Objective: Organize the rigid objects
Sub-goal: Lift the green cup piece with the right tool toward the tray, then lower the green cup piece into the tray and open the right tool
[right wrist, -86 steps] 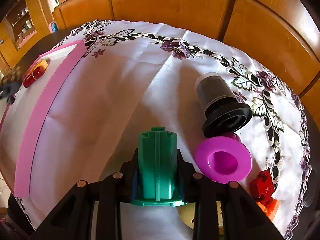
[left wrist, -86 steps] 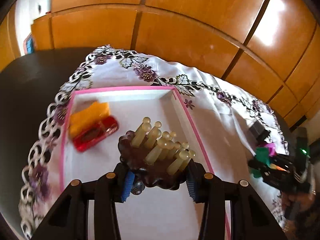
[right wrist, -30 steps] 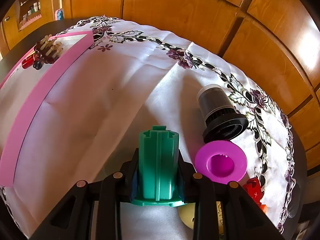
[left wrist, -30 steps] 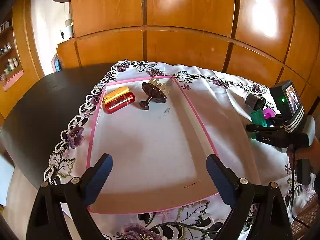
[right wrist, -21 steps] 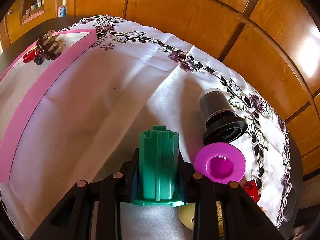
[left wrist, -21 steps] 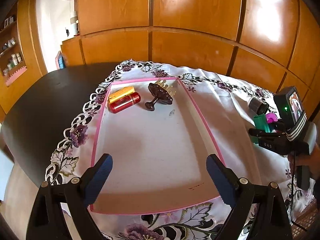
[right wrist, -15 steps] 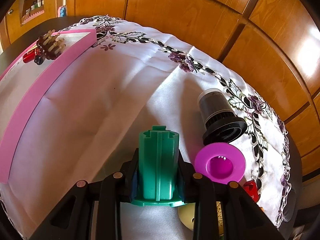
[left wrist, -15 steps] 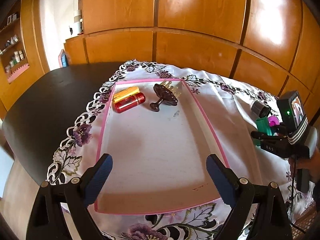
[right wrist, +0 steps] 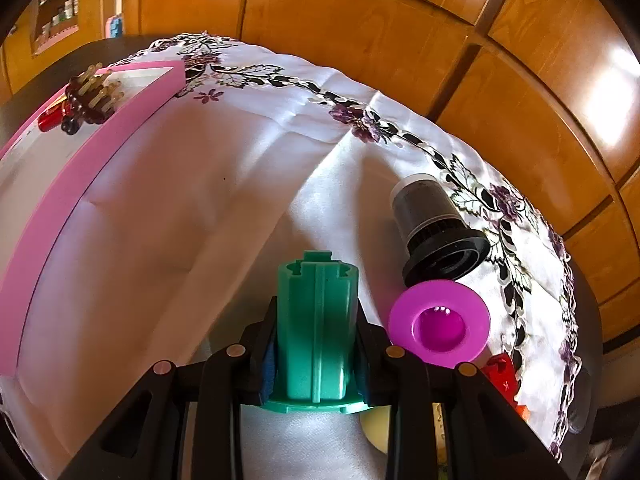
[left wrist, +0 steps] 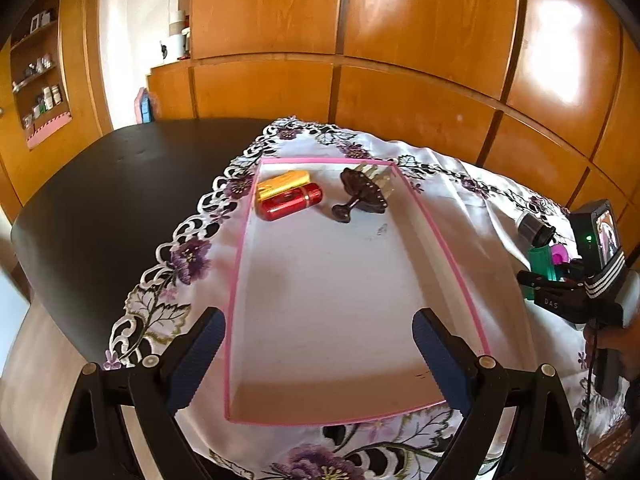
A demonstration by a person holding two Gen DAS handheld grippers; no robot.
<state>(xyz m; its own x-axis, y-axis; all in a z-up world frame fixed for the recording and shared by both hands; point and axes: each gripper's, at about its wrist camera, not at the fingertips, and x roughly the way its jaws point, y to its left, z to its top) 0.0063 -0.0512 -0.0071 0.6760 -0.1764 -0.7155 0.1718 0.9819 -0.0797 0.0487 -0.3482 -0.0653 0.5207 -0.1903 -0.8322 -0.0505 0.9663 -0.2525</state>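
**Two grippers, one loaded: green piece held to the right of the tray**

Three things already lie at the far end of the pink tray (left wrist: 236, 280) in the left wrist view: a yellow block (left wrist: 283, 184), a red can (left wrist: 289, 206) touching it, and a brown brush (left wrist: 362, 196) just beside them with its pegs toward the tray's far wall. The rest of the tray floor is bare. The left gripper (left wrist: 318, 350) hangs over the tray's near end with its jaws spread wide and nothing between them. Off the tray's right side, well apart from it, the right gripper (left wrist: 560, 300) carries a green piece (left wrist: 540, 258).

Seen from the right wrist, the right gripper (right wrist: 316, 354) is clamped on that green piece (right wrist: 316, 328), a ribbed plastic cylinder with a flat flange at its base; its long axis runs forward along the fingers. The tray (right wrist: 80, 168) lies ahead and to the left across open tablecloth (right wrist: 192, 208), so the coming carry likely goes leftward and over the tray's pink wall. The right hand is the one that has it; the left is nearer the tray but empty.

On the side away from the tray, a purple ring (right wrist: 440, 326) sits just beside the green piece, with a black cup (right wrist: 436, 228) on its side beyond it, and a red block (right wrist: 498, 372) nearer the cloth's edge.
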